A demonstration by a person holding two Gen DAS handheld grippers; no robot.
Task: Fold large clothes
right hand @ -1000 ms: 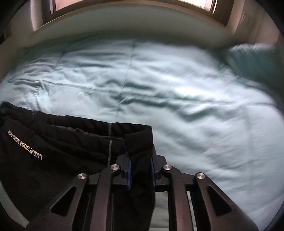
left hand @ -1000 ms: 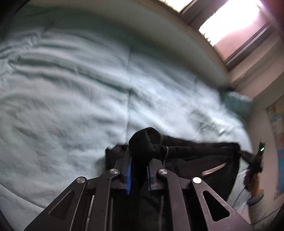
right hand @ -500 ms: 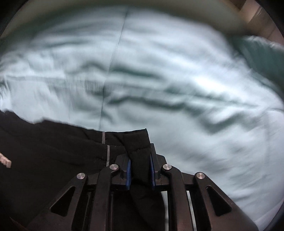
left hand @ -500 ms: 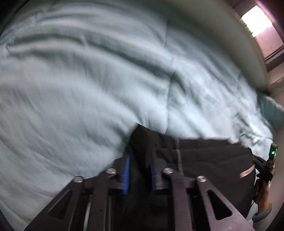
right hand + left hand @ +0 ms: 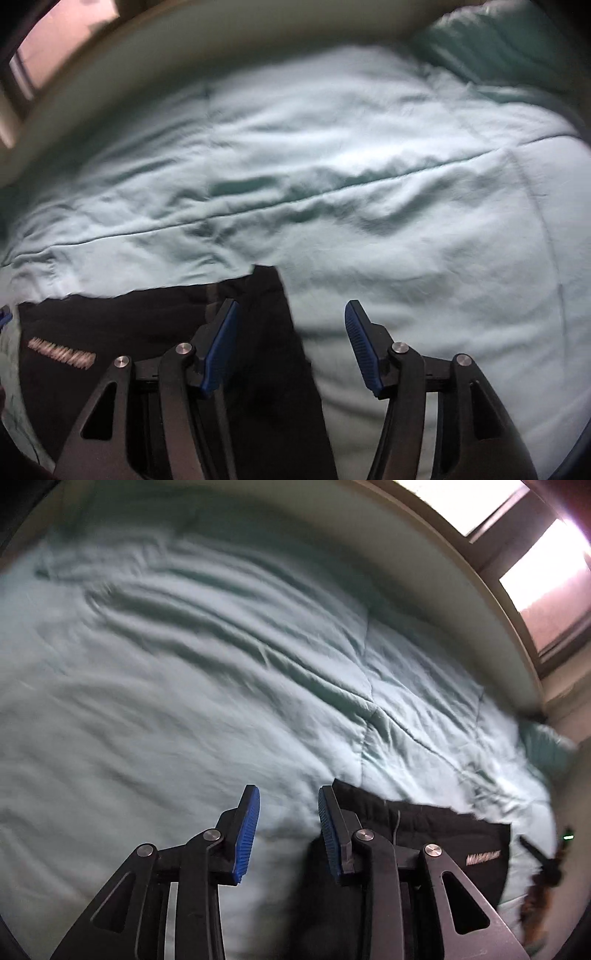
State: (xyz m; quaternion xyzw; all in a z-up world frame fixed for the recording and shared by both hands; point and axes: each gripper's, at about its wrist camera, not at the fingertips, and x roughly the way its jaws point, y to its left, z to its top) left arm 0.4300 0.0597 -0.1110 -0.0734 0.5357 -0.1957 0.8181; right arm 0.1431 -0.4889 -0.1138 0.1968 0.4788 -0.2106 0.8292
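Item: black fabric garment with pale lettering on a small printed strip [image 5: 436,834], laid flat on the pale mint quilted bedspread [image 5: 184,701] of the bed.

Location: in the left wrist view the garment lay at about four o'clock of the frame, its top corner just behind the right-hand blue pad. In the right wrist view it lay at about eight o'clock, its top corner at the frame's middle, one edge running down between the pads. The lettering [image 5: 61,352] showed at nine o'clock there.

Left tool [image 5: 289,832]: moderately parted, jaws just opened. A second before, they had pinched a bunched corner of the garment; now only bedspread showed between the pads, and the cloth sat beside and behind the right-hand one.

Right tool [image 5: 291,347]: wide, jaws just opened. They too had clamped a corner of cloth a second before. Black fabric still lay in the gap beside the left-hand pad, though neither pad pressed on it.

Change: both corners released together; the garment's top edge now rested on the bed.

Bearing on task: one fold or lay-down step appeared complete. Further folds probably remained, since a broad panel still lay spread.

Other: a dark teal pillow [image 5: 498,48] at one o'clock in the right wrist view; bright windows [image 5: 535,576] at two o'clock in the left.
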